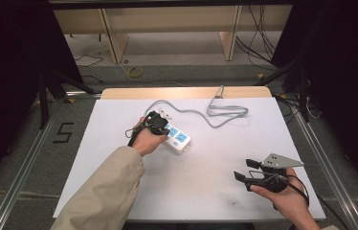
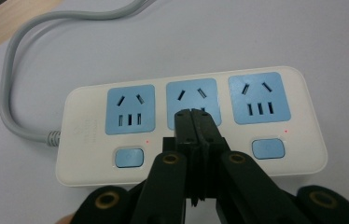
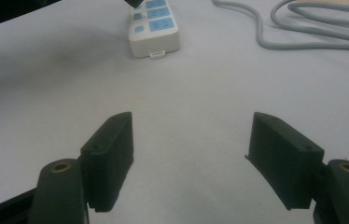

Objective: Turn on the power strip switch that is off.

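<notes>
A white power strip (image 2: 298, 154) with three blue sockets lies on the white table sheet; it is also in the high view (image 1: 183, 140) and far off in the right gripper view (image 3: 154, 44). My left gripper (image 2: 194, 116) is shut with nothing between its jaws. Its tips rest over the middle socket (image 2: 191, 93) and hide the middle switch. Blue switches show at the left (image 2: 129, 157) and right (image 2: 268, 149). From above, the left gripper (image 1: 164, 128) sits on the strip's near-left part. My right gripper (image 1: 243, 169) stands open above bare sheet at the front right, with empty jaws (image 3: 193, 140).
The strip's grey cable (image 1: 225, 113) loops across the back of the sheet (image 1: 119, 124) and runs off the wooden back edge (image 1: 186, 92). It also shows in the right gripper view (image 3: 303, 42). Metal rails (image 1: 24, 163) flank the table.
</notes>
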A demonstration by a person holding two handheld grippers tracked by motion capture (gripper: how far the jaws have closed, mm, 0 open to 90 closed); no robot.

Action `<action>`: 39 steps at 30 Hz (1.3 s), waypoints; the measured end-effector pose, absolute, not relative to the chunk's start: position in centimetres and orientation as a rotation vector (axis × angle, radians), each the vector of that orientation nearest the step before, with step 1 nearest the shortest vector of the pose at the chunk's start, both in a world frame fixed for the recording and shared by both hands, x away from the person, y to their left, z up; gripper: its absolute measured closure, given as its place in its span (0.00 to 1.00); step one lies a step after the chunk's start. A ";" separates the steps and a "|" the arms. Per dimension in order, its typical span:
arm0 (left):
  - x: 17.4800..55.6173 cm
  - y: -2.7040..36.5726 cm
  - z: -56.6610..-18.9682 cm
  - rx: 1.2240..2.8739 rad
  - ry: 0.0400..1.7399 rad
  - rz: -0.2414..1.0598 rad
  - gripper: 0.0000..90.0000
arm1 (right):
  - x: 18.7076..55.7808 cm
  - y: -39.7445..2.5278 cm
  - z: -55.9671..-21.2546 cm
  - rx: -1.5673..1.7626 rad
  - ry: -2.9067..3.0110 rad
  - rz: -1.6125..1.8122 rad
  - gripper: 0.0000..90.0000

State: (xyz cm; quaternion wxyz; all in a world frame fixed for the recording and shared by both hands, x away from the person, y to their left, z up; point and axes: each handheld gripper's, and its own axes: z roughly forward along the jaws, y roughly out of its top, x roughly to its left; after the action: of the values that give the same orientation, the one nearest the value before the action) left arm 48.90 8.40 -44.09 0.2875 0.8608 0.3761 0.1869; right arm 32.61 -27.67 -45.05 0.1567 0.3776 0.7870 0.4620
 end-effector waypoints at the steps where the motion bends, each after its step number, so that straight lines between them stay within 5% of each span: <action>1: 48.9 8.4 -44.1 2.297 1.007 0.497 1.00 | 32.6 -27.7 -45.1 1.081 2.253 1.322 0.35; 39: 49.6 7.2 -43.7 2.341 1.017 0.473 1.00 | 32.7 -27.6 -45.2 1.086 2.259 1.322 0.35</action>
State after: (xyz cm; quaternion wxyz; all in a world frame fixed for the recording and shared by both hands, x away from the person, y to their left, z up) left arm 49.64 7.20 -43.71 0.2696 0.8684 0.3772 0.1755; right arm 32.67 -27.65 -45.16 0.1534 0.3786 0.7878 0.4611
